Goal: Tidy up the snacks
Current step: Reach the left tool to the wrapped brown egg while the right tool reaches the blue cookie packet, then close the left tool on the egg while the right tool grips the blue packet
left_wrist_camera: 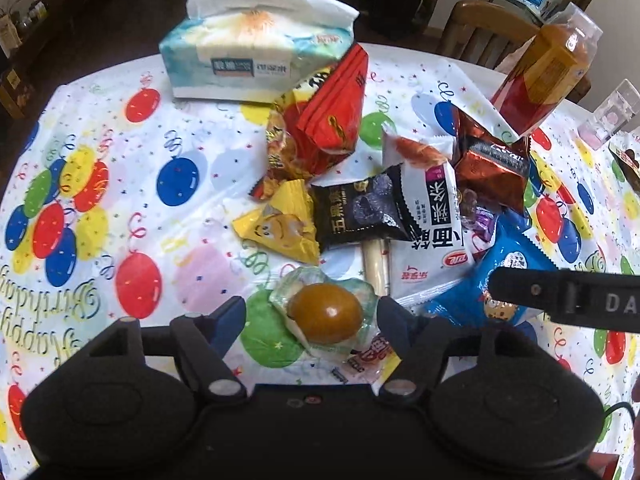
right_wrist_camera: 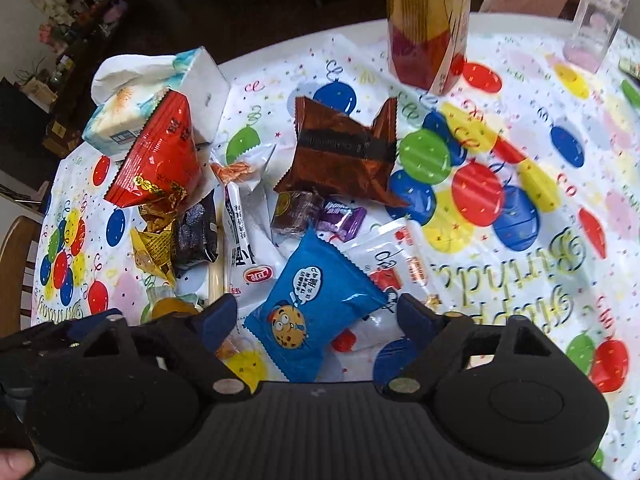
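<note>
The counter [left_wrist_camera: 120, 168] wears a white cloth printed with balloons. A tissue pack [left_wrist_camera: 256, 52] lies at its far side. Just this side of the pack the snacks lie heaped: a red packet [left_wrist_camera: 332, 108], a yellow packet [left_wrist_camera: 280, 228], a black packet [left_wrist_camera: 356, 208], a brown foil packet [right_wrist_camera: 340, 152], a blue cookie packet [right_wrist_camera: 312, 312]. Right of the pack stands a tall yellow-and-red box [right_wrist_camera: 428, 20].

Wooden chair [left_wrist_camera: 480, 28] beyond balloon-print tablecloth [left_wrist_camera: 120, 152], dark floor [left_wrist_camera: 120, 12].

One tissue pack [left_wrist_camera: 256, 46], one tall box [right_wrist_camera: 427, 20], roughly a dozen snack packets [right_wrist_camera: 312, 312].
</note>
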A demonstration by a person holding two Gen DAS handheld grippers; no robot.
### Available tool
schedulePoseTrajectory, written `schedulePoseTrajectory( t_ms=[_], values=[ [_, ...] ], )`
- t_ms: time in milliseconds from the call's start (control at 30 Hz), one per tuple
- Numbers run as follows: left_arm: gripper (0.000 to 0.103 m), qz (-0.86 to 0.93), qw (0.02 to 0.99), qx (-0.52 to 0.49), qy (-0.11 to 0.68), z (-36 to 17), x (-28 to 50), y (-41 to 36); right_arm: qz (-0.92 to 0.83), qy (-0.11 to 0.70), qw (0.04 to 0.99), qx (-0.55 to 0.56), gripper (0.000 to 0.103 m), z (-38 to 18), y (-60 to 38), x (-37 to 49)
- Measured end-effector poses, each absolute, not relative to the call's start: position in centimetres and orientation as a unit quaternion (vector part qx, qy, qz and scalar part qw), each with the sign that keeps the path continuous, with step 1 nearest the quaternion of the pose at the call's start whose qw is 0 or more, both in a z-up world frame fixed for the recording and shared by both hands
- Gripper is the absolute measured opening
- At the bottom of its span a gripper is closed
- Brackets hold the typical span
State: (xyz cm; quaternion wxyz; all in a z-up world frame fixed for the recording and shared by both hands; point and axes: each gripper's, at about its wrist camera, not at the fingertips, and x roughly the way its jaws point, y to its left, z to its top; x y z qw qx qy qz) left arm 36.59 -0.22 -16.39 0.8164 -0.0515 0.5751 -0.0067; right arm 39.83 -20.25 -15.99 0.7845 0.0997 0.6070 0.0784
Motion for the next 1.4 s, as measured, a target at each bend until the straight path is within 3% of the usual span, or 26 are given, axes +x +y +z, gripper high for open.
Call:
schedulePoseTrajectory(
  t_ms=[267,367,433,667,800,1400],
  values=[
    [0.052,-0.019,0.807,-0.062,0.588,-17.5,37.5,-0.4,0.077,0.608,0.784,0.103,0.067,-16.9,-19.6,40.3],
    [0.049,-0.021,0.806,-0.052,0.589,-17.6,37.6,-0.6,0.075,0.605,0.786,0.098,0.058,-16.7,-19.5,40.4],
    [0.047,-0.020,0.807,-0.049,0.588,-17.7,37.6,-0.6,0.077,0.603,0.788,0.096,0.045,-16.6,-19.5,40.3],
    [0.041,-0.024,0.809,-0.049,0.586,-17.5,37.5,-0.7,0.086,0.595,0.794,0.096,0.035,-16.4,-19.7,40.0],
    [0.039,-0.027,0.808,-0.058,0.585,-17.3,37.2,-0.6,0.097,0.591,0.795,0.100,0.021,-15.7,-19.8,39.5],
    [0.039,-0.036,0.832,-0.062,0.551,-12.1,33.9,0.2,0.122,0.548,0.821,0.106,0.016,-9.9,-21.1,35.8]
  ],
)
